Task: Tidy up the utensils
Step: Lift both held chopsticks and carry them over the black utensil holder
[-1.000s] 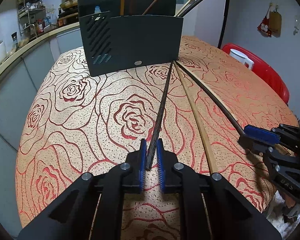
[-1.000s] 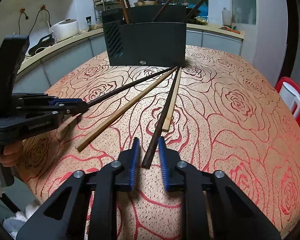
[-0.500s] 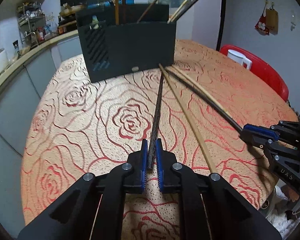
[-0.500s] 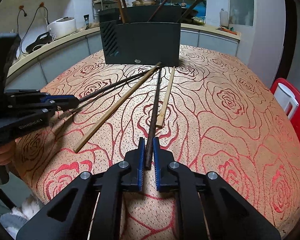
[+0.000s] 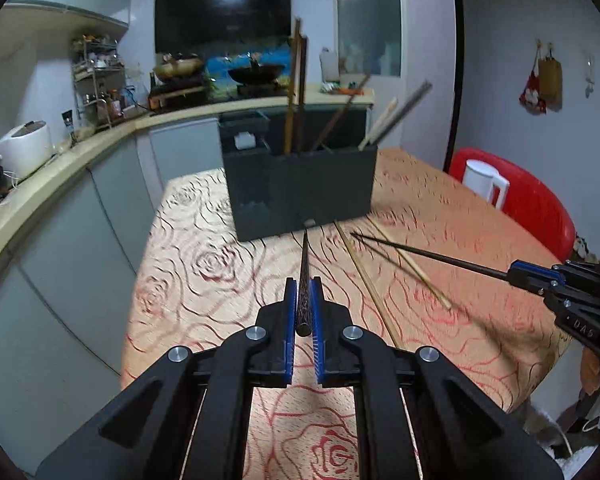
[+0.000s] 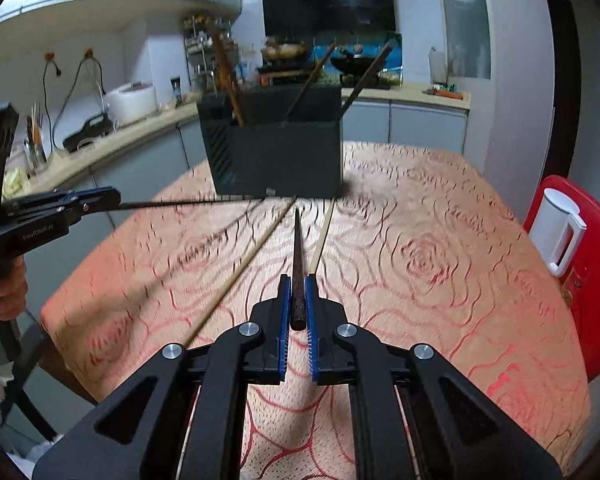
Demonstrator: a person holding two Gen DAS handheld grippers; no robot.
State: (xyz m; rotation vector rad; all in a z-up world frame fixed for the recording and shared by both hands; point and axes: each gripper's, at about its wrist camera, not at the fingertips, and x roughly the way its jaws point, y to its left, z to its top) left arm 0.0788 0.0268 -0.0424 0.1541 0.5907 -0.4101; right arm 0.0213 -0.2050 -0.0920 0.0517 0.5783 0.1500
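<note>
In the left wrist view my left gripper (image 5: 304,286) is shut on the thick end of a dark patterned chopstick (image 5: 305,256), lifted off the cloth and pointing at the black utensil holder (image 5: 300,192). My right gripper (image 6: 296,282) is shut on a dark brown chopstick (image 6: 298,240), also raised. Each gripper shows in the other's view: the right gripper (image 5: 534,276) with its stick (image 5: 428,254), the left gripper (image 6: 96,199) with its stick (image 6: 188,203). Two pale bamboo chopsticks (image 6: 240,276) (image 6: 322,240) lie on the rose-patterned tablecloth (image 6: 420,260). Several chopsticks stand in the holder (image 6: 276,160).
A red chair (image 5: 540,208) holding a white jug (image 5: 484,184) stands at the table's right side. A curved kitchen counter (image 5: 60,168) with a rice cooker runs along the left. A hand (image 6: 8,292) grips the left tool's handle. The table's near edge lies just below both grippers.
Both grippers closed onto their dark chopsticks and rose, lifting the sticks off the cloth. The holder now appears lower and farther in both views.
</note>
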